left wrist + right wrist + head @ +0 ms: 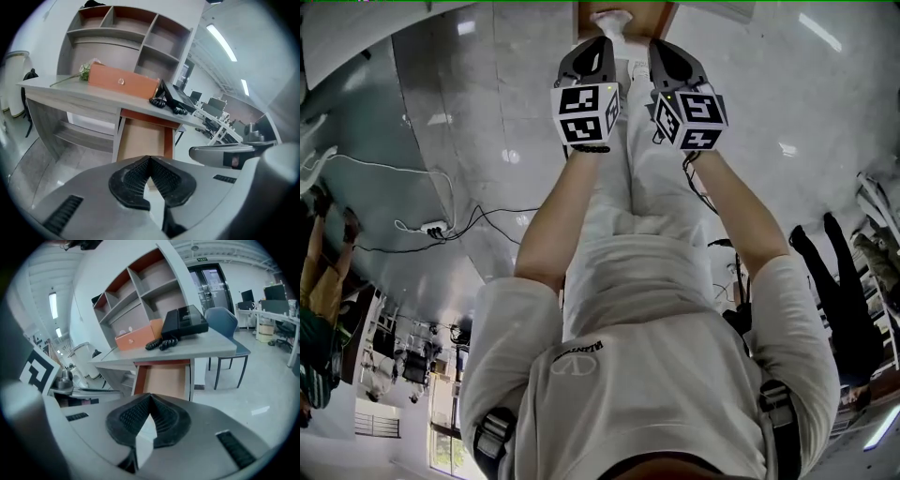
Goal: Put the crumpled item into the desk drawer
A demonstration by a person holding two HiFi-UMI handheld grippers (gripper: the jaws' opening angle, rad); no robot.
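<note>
The desk drawer (143, 138) stands pulled out under the grey desktop, and its wooden bottom looks bare; the right gripper view shows the drawer (163, 380) as well. No crumpled item shows in any view. My left gripper (150, 159) is shut, pads touching at the tips with nothing between them. The right gripper (150, 397) is shut the same way and holds nothing. In the head view the left gripper (592, 56) and the right gripper (673, 58) are held side by side at arm's length, both pointing at the drawer.
On the desktop sit an orange box (123, 80), a black telephone (172, 98) with a coiled cord, and a flower (84, 71). A shelf unit (124, 28) rises behind. A blue chair (228, 324) stands right of the desk. Cables (441, 225) lie on the floor.
</note>
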